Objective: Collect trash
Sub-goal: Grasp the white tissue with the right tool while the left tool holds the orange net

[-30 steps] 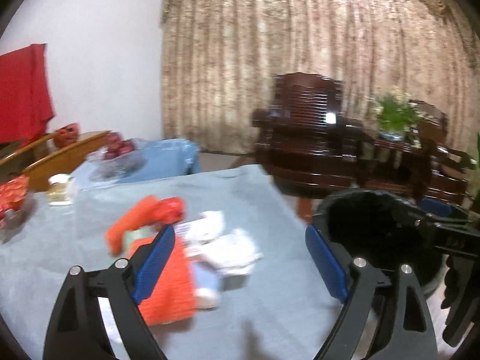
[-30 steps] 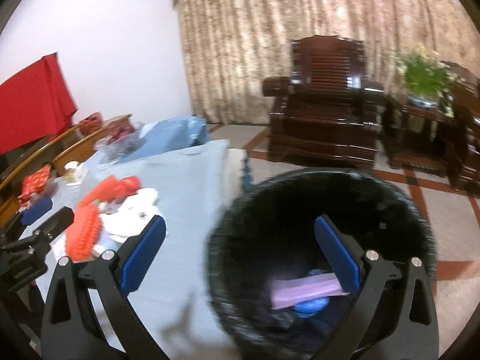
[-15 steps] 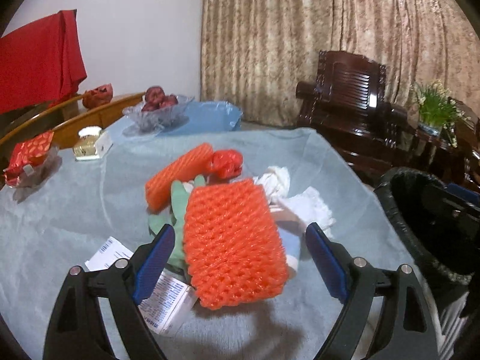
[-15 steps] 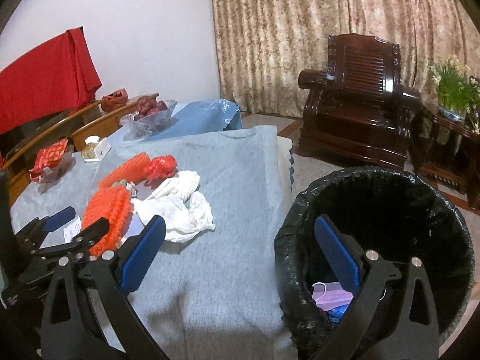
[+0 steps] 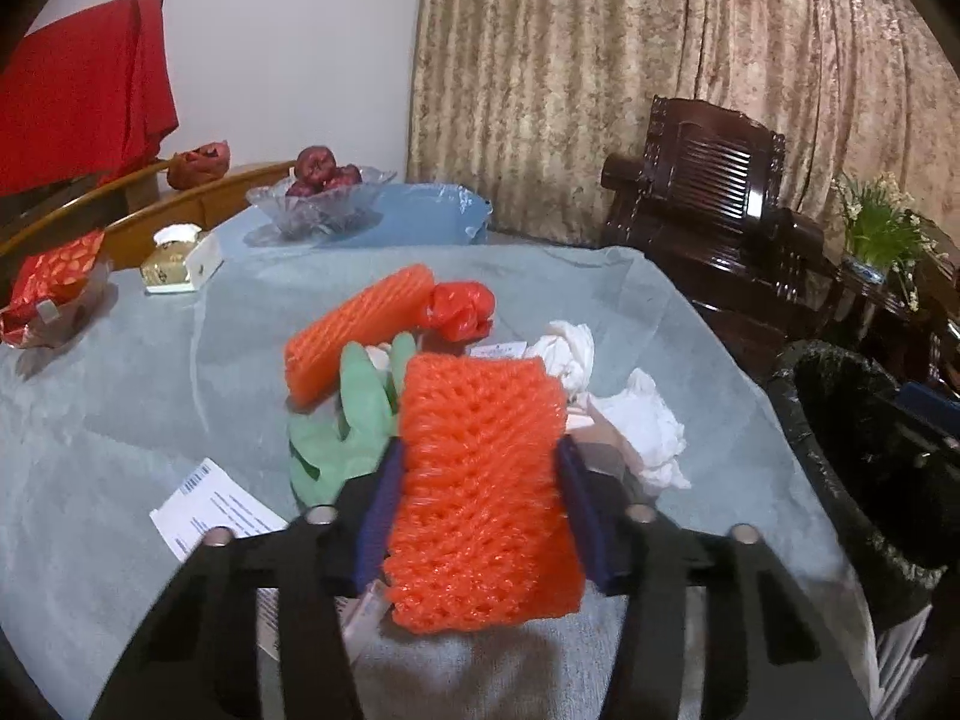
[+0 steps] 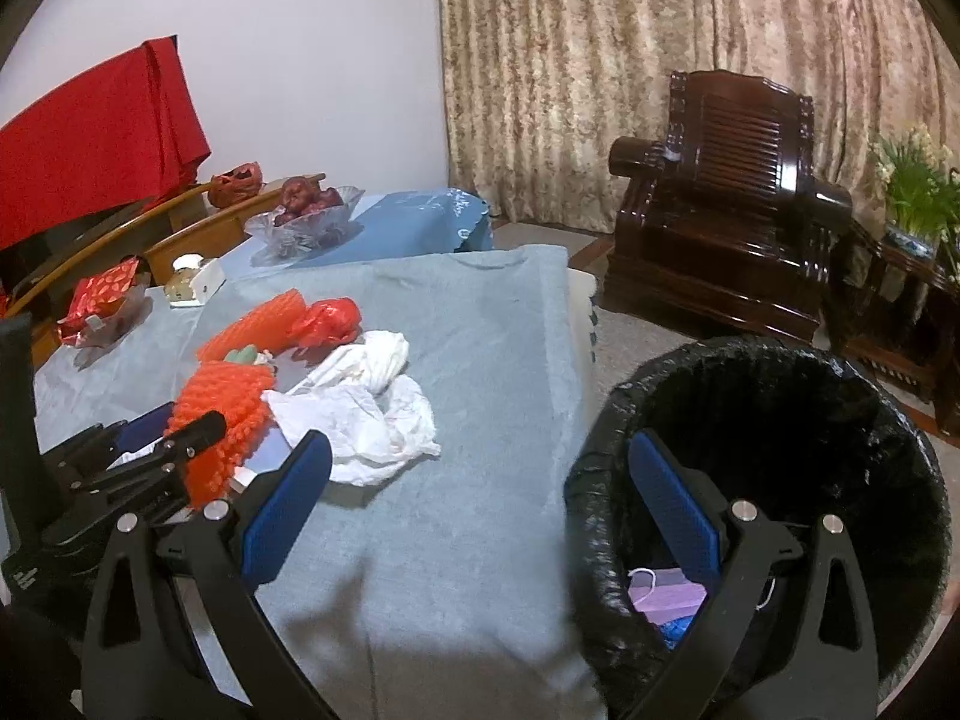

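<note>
My left gripper (image 5: 477, 474) is shut on an orange foam net (image 5: 483, 480), seen also in the right wrist view (image 6: 219, 414). Behind the net lie a green glove (image 5: 354, 420), a second orange foam net (image 5: 354, 330), a crumpled red bag (image 5: 459, 309) and white tissues (image 5: 630, 414) on the grey tablecloth (image 5: 150, 396). My right gripper (image 6: 474, 498) is open and empty, at the rim of the black-lined trash bin (image 6: 774, 480), which holds a purple mask (image 6: 663, 597).
A paper receipt (image 5: 207, 507) lies front left. A glass fruit bowl (image 5: 321, 198), a small white box (image 5: 180, 258) and a red packet (image 5: 51, 288) stand at the back left. A dark wooden armchair (image 6: 726, 240) stands beyond the table.
My left gripper moved in over the trash pile and closed on the near orange foam net. My right gripper pulled back from over the bin, staying open.
</note>
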`<state>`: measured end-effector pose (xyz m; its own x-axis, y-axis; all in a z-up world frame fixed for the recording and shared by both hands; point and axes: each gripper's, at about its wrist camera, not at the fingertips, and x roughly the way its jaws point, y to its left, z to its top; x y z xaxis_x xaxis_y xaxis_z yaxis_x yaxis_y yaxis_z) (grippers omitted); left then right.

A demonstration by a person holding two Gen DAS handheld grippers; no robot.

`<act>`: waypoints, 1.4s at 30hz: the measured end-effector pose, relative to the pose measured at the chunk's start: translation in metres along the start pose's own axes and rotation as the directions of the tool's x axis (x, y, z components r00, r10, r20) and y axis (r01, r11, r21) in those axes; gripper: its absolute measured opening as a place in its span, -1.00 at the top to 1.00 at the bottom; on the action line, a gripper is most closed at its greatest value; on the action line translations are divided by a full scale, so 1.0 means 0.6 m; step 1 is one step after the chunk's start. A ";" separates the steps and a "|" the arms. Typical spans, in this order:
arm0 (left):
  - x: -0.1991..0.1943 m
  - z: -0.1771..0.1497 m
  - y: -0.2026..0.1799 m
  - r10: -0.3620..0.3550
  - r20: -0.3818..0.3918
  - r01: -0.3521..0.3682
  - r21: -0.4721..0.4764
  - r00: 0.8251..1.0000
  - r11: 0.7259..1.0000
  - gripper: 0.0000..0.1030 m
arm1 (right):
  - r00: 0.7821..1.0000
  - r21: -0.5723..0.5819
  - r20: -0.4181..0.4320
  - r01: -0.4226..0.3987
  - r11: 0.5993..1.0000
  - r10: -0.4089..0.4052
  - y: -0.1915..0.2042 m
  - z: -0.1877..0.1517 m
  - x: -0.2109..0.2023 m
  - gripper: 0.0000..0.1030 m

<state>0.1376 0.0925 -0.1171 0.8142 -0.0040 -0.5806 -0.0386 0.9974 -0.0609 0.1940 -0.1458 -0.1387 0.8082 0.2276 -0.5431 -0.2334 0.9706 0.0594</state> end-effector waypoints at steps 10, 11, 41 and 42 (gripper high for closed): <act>-0.034 0.015 0.037 -0.023 0.039 0.025 -0.061 0.999 0.998 0.55 | 0.998 -0.040 -0.008 -0.065 0.997 0.065 0.054 0.013 0.042 -0.87; -0.037 0.015 0.039 -0.016 0.045 0.018 -0.063 0.999 0.998 0.55 | 0.998 -0.040 -0.013 -0.069 0.997 0.069 0.058 0.014 0.048 -0.87; -0.024 0.015 0.047 0.010 0.051 -0.009 -0.032 0.999 0.999 0.56 | 0.947 0.022 -0.201 -0.252 0.967 0.251 0.065 0.003 0.177 0.85; -0.027 0.017 0.045 0.005 0.054 -0.004 -0.031 0.999 1.000 0.56 | 0.949 0.020 -0.192 -0.251 0.968 0.250 0.063 0.005 0.170 0.85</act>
<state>0.1292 0.1199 -0.1012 0.8441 0.0053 -0.5362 -0.0594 0.9947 -0.0837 0.2693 -0.0854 -0.1893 0.6048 0.4436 -0.6613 -0.4177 0.8838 0.2109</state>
